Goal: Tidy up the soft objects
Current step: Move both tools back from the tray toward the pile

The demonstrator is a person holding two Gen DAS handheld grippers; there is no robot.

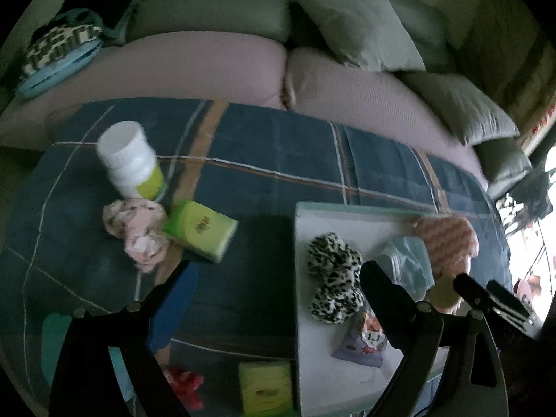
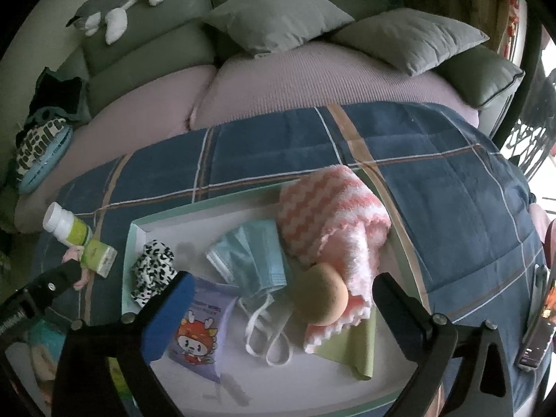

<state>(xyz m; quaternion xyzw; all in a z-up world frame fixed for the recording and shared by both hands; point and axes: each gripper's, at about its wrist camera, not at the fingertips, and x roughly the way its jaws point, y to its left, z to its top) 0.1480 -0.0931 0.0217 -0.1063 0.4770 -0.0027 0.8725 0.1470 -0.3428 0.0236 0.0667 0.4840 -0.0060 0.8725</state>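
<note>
- Our left gripper (image 1: 278, 278) hangs with its jaws spread wide and nothing between them, over the bare strip of blue plaid blanket (image 1: 264, 146) between the loose things and the tray.
- Our right gripper (image 2: 281, 288) also has its jaws spread and empty, above the middle of the white tray (image 2: 135, 232).
- In the tray lie the leopard-print scrunchie (image 2: 153, 271), a blue face mask (image 2: 250, 257), a round tan sponge (image 2: 321, 295) touching the pink-and-white zigzag towel (image 2: 326, 215), a tissue pack with a cartoon print (image 2: 198, 333) and a green cloth (image 2: 351, 351).
- Left of the tray's edge the blanket is open. Further left the pink scrunchie (image 1: 139, 232) touches a green tissue pack (image 1: 201, 229) and a white bottle (image 1: 132, 160) lying on its side.
- Near the lower edge of the left view we see another green tissue pack (image 1: 266, 385) and something red (image 1: 184, 382), blurred.
- A phone (image 2: 535, 333) lies on the blanket right of the tray.
- Behind the blanket a sofa (image 2: 264, 80) carries grey cushions (image 2: 278, 14) and a plush toy (image 2: 118, 10).
</note>
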